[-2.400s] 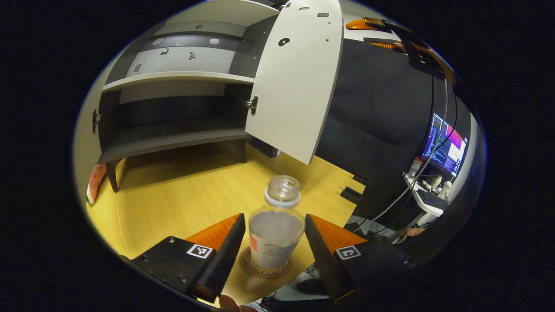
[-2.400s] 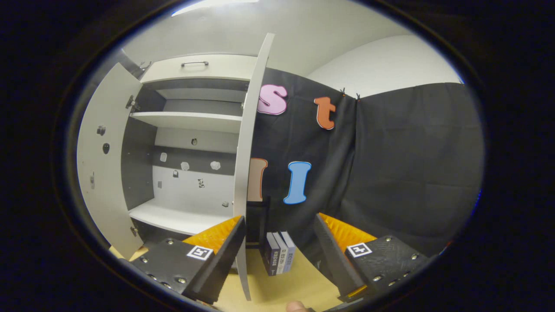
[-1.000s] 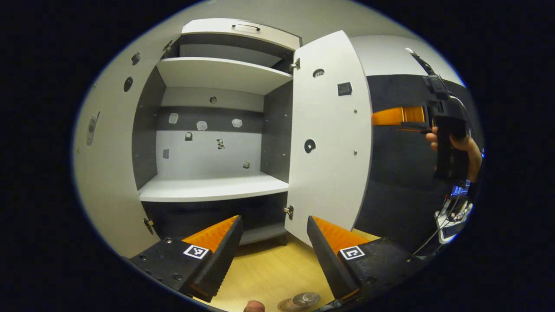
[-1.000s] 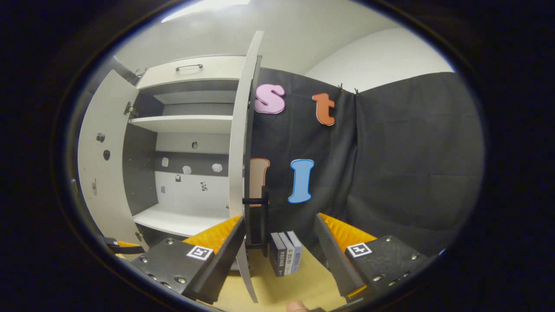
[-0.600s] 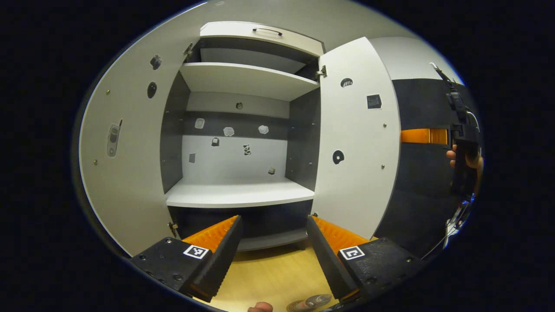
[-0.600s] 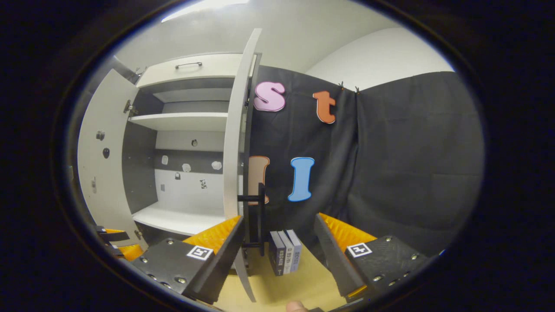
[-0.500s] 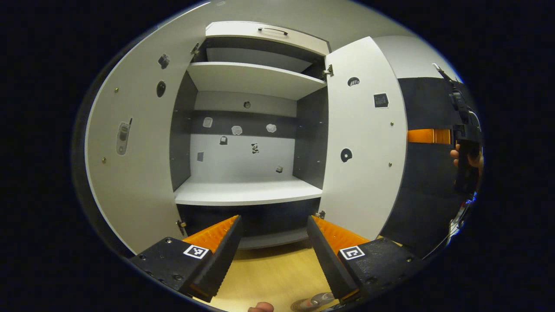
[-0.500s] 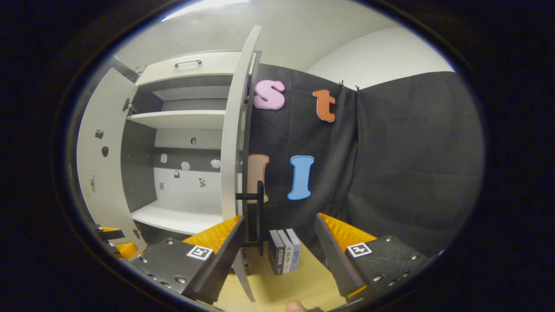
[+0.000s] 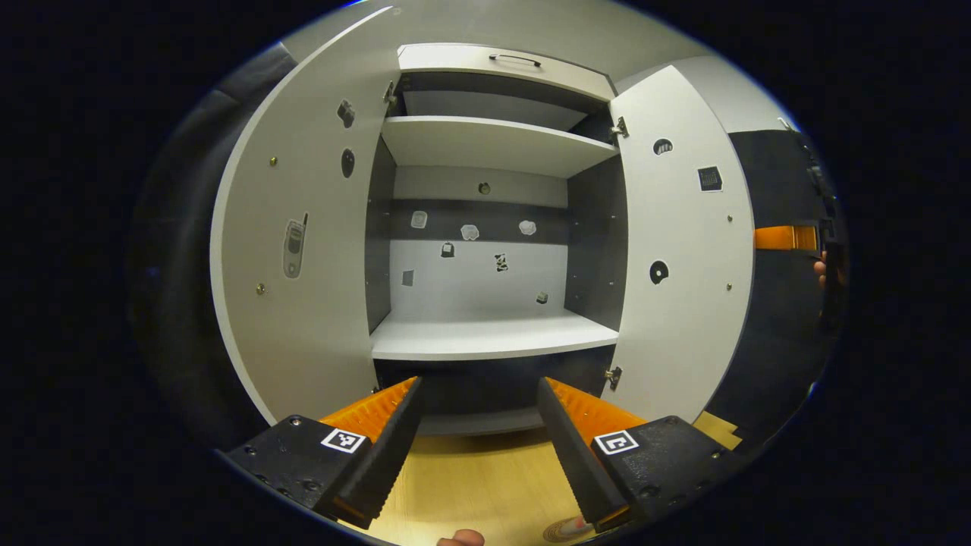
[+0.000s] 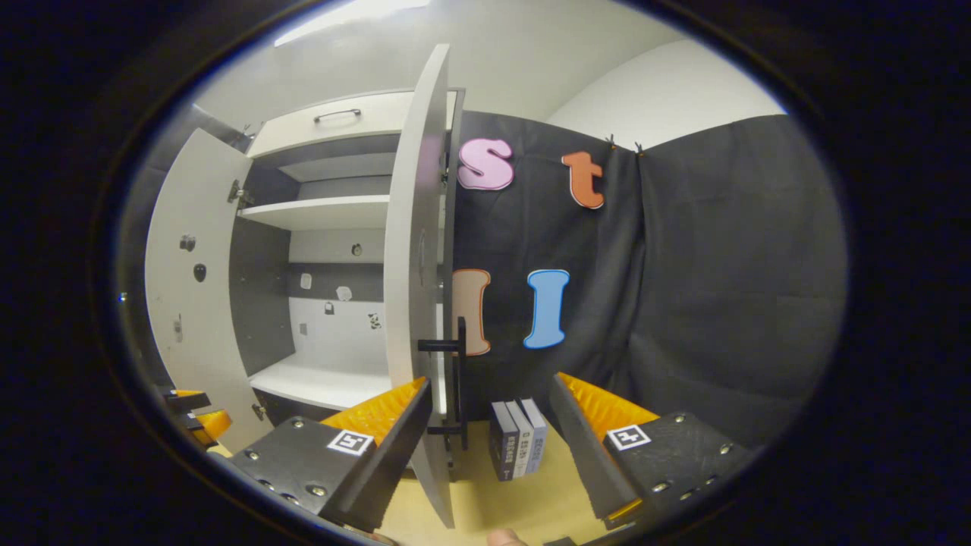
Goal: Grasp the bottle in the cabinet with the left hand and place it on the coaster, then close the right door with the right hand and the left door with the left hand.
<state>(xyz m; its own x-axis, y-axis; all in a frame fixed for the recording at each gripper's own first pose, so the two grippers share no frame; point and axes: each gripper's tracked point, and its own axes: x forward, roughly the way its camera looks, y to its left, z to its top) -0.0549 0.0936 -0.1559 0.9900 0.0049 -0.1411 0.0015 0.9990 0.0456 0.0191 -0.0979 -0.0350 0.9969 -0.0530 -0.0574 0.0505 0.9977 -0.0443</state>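
Observation:
The cabinet [image 9: 485, 334] stands with both doors swung out and its shelves bare. In the left gripper view my left gripper [image 9: 478, 447] is open over the wooden table, facing the cabinet between the left door [image 9: 296, 250] and the right door [image 9: 683, 258]. A sliver of the coaster [image 9: 565, 528] peeks out at the bottom edge by one finger; the bottle is hidden. In the right gripper view my right gripper [image 10: 489, 447] is open, close to the right door [image 10: 413, 303], seen nearly edge-on, and its black handle [image 10: 455, 375]. Whether a finger touches the door I cannot tell.
Three books [image 10: 520, 447] stand on the table behind the right door, against the black cloth wall. The left gripper [image 10: 193, 413] shows low at the left of the right gripper view, and the right gripper [image 9: 789, 237] with a hand [image 9: 821, 269] shows beyond the right door.
The left gripper let go of the bottle on the coaster, rose and turned toward the cabinet; the bottle slid out of sight. The right gripper shifted to the right door's outer side, bringing the handle into view.

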